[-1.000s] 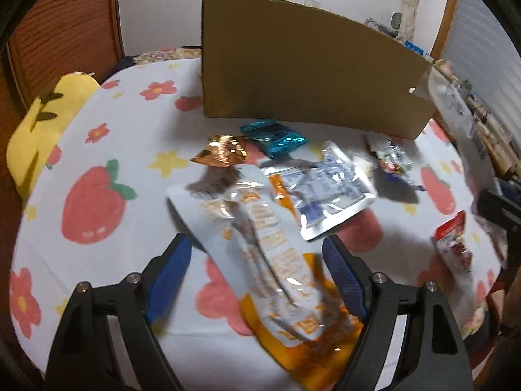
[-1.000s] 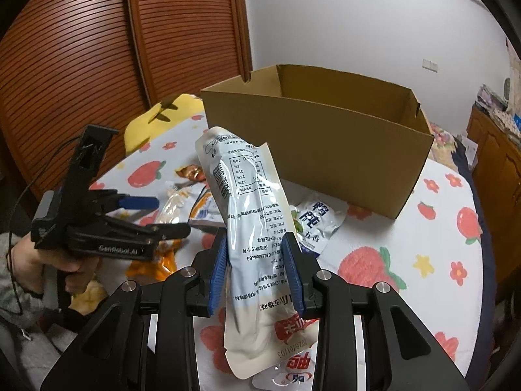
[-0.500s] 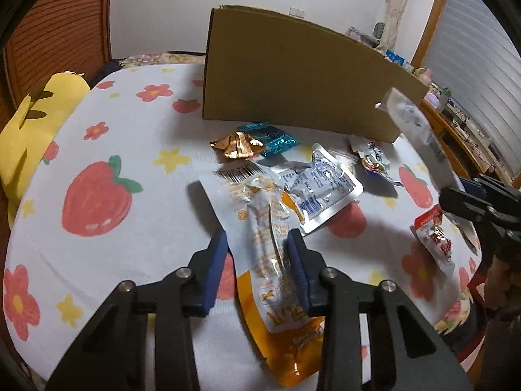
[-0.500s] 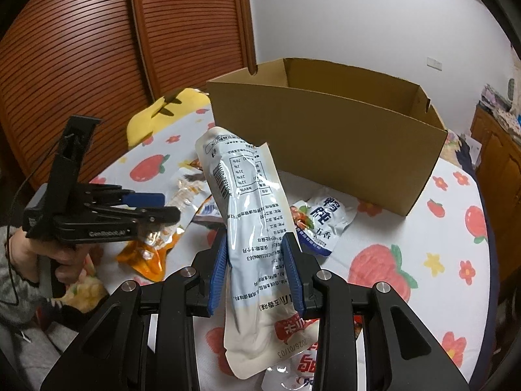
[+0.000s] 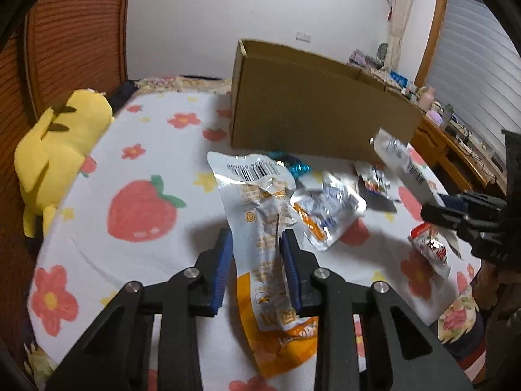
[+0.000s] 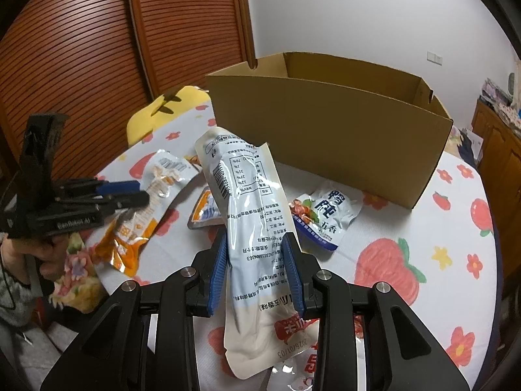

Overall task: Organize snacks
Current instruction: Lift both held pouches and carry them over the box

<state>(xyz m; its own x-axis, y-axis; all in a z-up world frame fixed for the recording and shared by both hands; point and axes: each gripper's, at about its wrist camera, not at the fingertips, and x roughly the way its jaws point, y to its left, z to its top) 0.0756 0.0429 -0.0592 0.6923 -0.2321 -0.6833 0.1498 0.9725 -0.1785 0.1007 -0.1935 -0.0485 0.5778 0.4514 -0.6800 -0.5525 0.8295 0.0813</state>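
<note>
Both grippers loaded, cardboard box waiting behind the scattered snacks

Nearest you, well short of the box, your left gripper is closing on the orange-and-silver pouch, pads pressing its middle, top end sticking up free; your right gripper is clenched on the long white pouch at mid-length, held upright in front of the box; both look light, soft, slick foil, likely to flop or slide, so hold mid-body rather than at a sealed edge; between grippers and box lie the silver-blue packet, the duck-snack packet and the blue foil candy just before its front wall; box top is open, inside hidden.
</note>
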